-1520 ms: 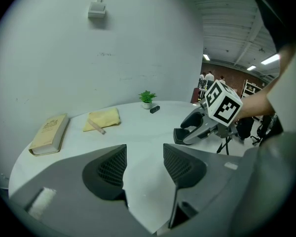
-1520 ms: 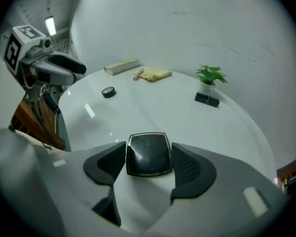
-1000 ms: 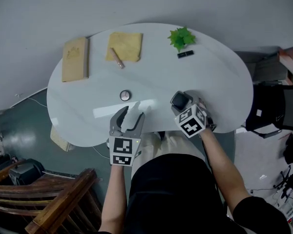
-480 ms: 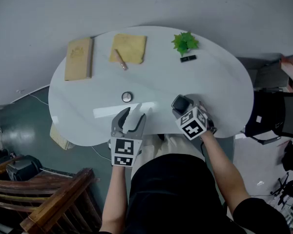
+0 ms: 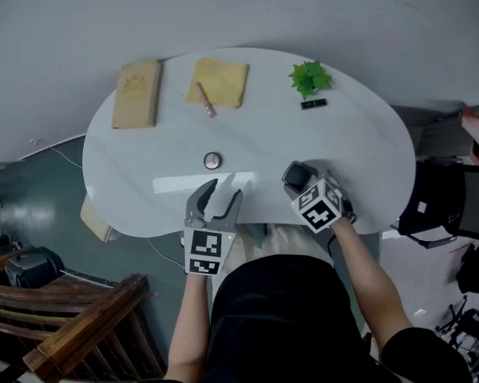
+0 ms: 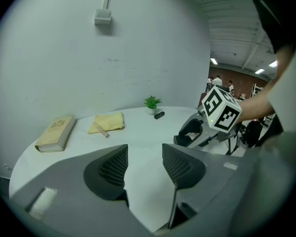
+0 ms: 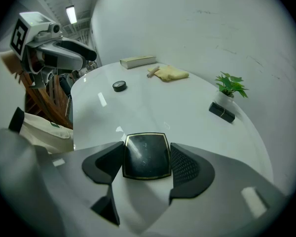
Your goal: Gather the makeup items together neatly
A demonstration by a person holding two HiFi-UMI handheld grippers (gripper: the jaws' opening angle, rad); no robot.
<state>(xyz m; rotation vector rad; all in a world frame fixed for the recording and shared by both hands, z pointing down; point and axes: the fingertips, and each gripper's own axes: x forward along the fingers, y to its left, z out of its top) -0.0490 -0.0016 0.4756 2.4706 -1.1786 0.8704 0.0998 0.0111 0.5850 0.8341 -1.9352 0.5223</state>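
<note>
White table [image 5: 359, 142]; right gripper [image 5: 300, 179] grips black compact [image 7: 147, 156].

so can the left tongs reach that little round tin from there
Probably yes: the left tongs are open and empty, and the round tin lies just beyond their tips on the table, with nothing in between.

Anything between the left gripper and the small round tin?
Nothing visible: only bare white tabletop lies between the left gripper, open and empty though its jaws just narrowed slightly, and the round tin.
</note>
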